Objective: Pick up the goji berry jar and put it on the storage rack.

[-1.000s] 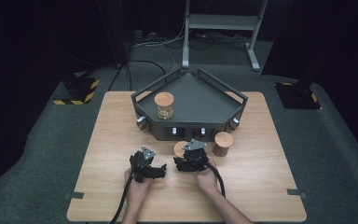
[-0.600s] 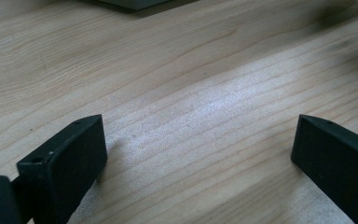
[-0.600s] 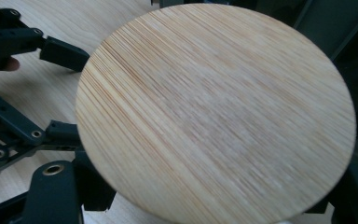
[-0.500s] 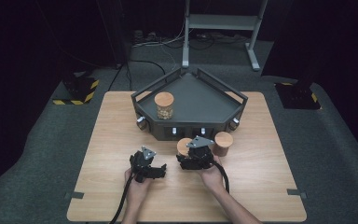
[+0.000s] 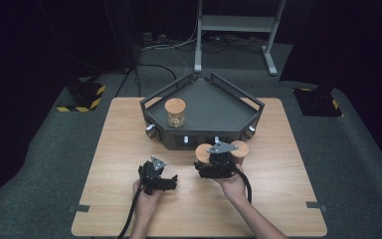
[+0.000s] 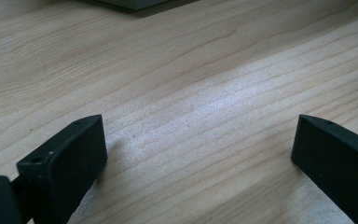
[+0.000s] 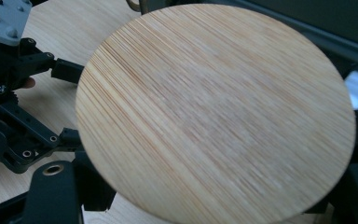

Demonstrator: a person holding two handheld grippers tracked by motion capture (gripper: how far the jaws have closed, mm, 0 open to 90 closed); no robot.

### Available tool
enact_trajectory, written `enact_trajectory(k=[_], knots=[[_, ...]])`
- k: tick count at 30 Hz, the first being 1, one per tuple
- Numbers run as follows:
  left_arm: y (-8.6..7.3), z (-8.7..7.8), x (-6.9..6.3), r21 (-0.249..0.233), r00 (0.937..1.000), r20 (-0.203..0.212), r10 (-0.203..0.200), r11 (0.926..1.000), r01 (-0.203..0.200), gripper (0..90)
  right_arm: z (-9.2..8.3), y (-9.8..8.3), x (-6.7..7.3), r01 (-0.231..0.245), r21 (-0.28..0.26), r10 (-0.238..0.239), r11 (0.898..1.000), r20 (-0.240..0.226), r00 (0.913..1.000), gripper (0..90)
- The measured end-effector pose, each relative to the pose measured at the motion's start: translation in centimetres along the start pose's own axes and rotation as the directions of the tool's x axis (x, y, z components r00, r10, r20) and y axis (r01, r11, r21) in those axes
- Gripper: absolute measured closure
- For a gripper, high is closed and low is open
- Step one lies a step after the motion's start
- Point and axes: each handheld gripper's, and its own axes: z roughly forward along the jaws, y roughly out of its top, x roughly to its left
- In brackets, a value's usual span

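A glass jar with a round wooden lid hangs just above the table in front of the dark tray, with my right gripper shut on it. In the right gripper view the lid is close up, between the black jaws of my right gripper. A second lidded jar stands right beside it on the table. A third jar, holding light brown pieces, stands in the tray's left part. My left gripper rests low over the wood, open, nothing between its jaws; it also shows as the left gripper.
The wooden table stands on grey carpet. The five-sided tray has low walls and knobs along its front face. A metal stand is behind the table, and black-and-yellow striped blocks lie on the floor at the left.
My right gripper has risen with the jar and shifted right, toward the tray front and the second jar. The left gripper has stayed put.
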Motion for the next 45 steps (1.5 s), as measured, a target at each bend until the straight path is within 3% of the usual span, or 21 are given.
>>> enact_trajectory(k=[14,26,39,45], knots=[[0.0,0.0,0.0,0.000,1.0000,0.000,0.000,1.0000,0.000,3.5,-1.6,0.6,-1.4,-0.029,-0.017,0.029,0.999,0.001,0.9996,25.6],[0.0,0.0,0.0,0.000,1.0000,0.000,0.000,1.0000,0.000,3.5,-2.6,1.5,-1.8,-0.026,-0.030,0.026,0.999,-0.002,0.9997,25.5],[0.0,0.0,0.0,0.000,1.0000,0.001,0.001,1.0000,-0.001,3.5,-3.2,3.3,-2.3,-0.013,-0.035,0.013,0.999,0.001,0.9999,25.5],[0.0,0.0,0.0,0.001,1.0000,0.001,0.002,1.0000,-0.002,3.4,-3.4,3.9,-3.0,-0.036,-0.044,0.036,0.998,0.002,0.9994,25.5]])
